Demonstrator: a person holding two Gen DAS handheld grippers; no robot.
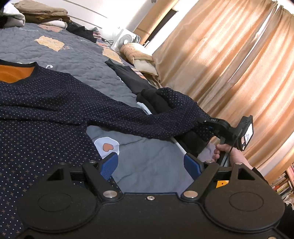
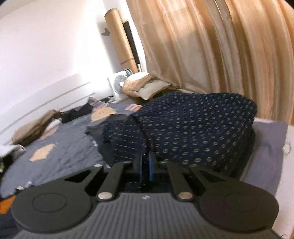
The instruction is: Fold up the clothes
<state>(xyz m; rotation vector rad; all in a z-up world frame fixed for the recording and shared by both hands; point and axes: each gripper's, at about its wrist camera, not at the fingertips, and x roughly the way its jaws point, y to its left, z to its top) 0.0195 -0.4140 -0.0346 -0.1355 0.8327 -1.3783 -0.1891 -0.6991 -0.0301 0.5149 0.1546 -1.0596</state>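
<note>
A navy dotted sweater (image 1: 42, 103) with an orange inner collar lies on the grey quilted bed (image 1: 73, 55). Its sleeve (image 1: 150, 119) stretches right, lifted off the bed. My right gripper (image 1: 205, 126) is shut on the sleeve's end near the bed's right edge. In the right wrist view the sleeve (image 2: 193, 128) bunches over my right gripper (image 2: 146, 165), whose blue pads are pressed together on the cloth. My left gripper (image 1: 151, 165) is open and empty, low over the grey quilt beside the sweater's body.
Folded black clothes (image 1: 132, 77) lie near the bed's right edge. A pile of brown and white clothes (image 1: 40, 12) sits at the headboard. A white fan (image 1: 125, 40), a pillow (image 1: 139, 57) and tan curtains (image 1: 220, 64) stand to the right. Books (image 1: 283, 183) sit low right.
</note>
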